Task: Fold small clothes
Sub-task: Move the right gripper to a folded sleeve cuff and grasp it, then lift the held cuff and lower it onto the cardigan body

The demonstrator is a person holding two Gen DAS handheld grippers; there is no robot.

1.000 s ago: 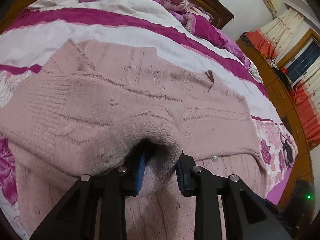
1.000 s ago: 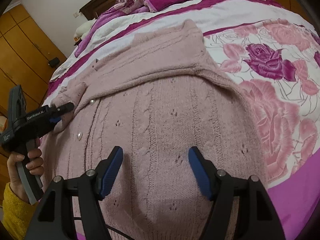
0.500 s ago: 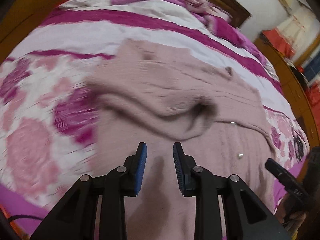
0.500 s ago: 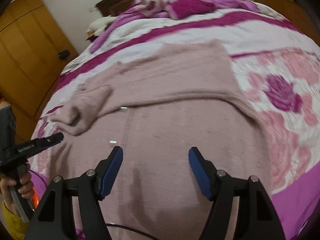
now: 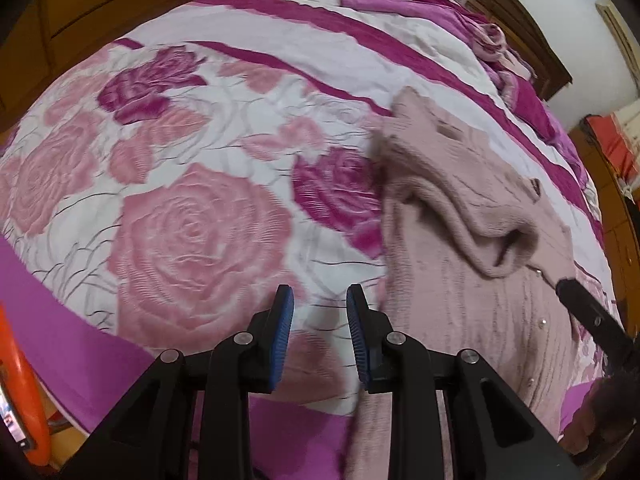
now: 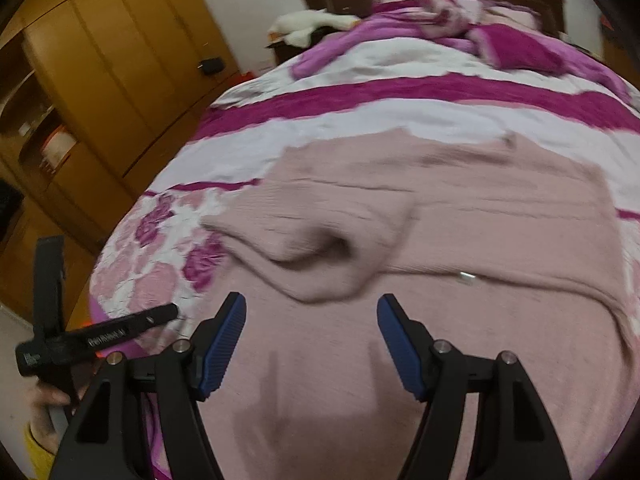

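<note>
Tools released, pink cardigan (image 6: 460,320) sleeve (image 6: 320,240) folded inward.
Left tool (image 5: 320,336) hangs over bedspread (image 5: 180,220); my right tool (image 6: 312,344) hovers gaping above the hem, ready.

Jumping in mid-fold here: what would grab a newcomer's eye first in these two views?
The pink knit cardigan spread across the rose-patterned bedspread, one sleeve folded in over its body. Next, the right gripper open above the cardigan's lower part, and the left gripper, empty, over the bedspread just off the cardigan's edge.
</note>
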